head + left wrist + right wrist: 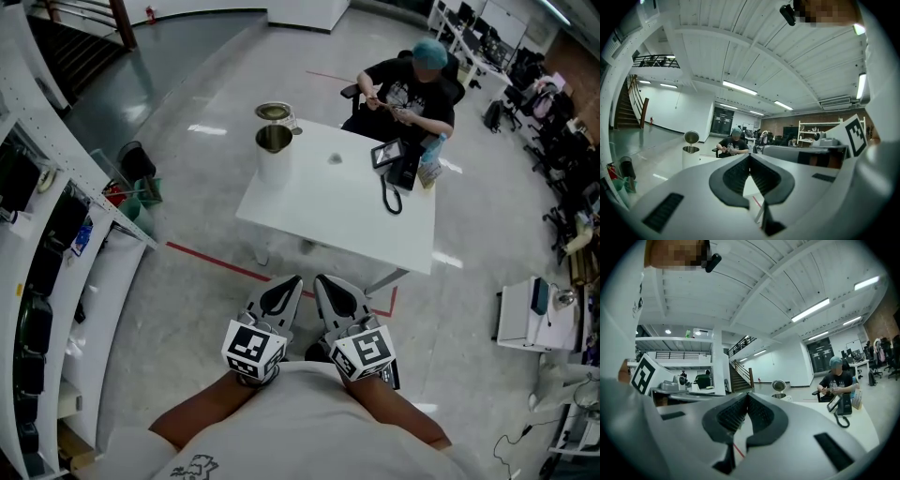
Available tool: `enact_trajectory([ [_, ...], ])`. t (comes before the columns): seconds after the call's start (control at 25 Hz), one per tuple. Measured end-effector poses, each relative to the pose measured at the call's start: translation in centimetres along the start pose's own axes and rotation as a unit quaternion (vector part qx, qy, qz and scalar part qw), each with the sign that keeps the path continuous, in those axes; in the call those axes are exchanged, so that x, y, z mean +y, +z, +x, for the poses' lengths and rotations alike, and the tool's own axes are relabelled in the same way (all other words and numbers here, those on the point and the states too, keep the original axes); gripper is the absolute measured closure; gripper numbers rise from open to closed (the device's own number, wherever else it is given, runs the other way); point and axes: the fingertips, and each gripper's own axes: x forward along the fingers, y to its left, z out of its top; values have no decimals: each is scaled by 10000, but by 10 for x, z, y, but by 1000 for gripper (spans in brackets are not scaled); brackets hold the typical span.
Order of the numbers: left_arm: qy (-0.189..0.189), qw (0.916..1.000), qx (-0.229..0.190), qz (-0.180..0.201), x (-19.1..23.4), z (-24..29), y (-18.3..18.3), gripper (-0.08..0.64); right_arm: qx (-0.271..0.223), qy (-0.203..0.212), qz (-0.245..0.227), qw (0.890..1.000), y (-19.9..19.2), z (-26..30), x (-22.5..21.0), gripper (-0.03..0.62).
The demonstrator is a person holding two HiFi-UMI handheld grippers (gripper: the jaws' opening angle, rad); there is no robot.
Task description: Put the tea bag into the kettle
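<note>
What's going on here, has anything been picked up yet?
Nothing is held. The person wearing the camera stands short of the white table, with the left gripper and right gripper side by side, both shut and empty. On the table the kettle stands with its lid up. A small item lies to its right, possibly the tea bag but too small to tell. A seated person is at the far side.

Bright, even light comes from long ceiling lamps [738,87]. The glossy floor [202,169] shows white glare patches. Both gripper views bend strongly at the edges, with dark corners; near parts look soft.
</note>
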Motion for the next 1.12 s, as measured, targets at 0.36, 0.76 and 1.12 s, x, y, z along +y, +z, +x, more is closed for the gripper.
enact_trajectory([
  [0.36,115,9998,-124,-143,2,100,9,551,128,166,85,9997,6,27,-100,581],
  [0.76,379,9988,-94,-280,-2,203,11,551,97,271,289,9992,19,38,-214,581],
  [1.12,328,9987,-31,-384,10,267,10,551,150,-101,566,9982,9,46,-287,581],
])
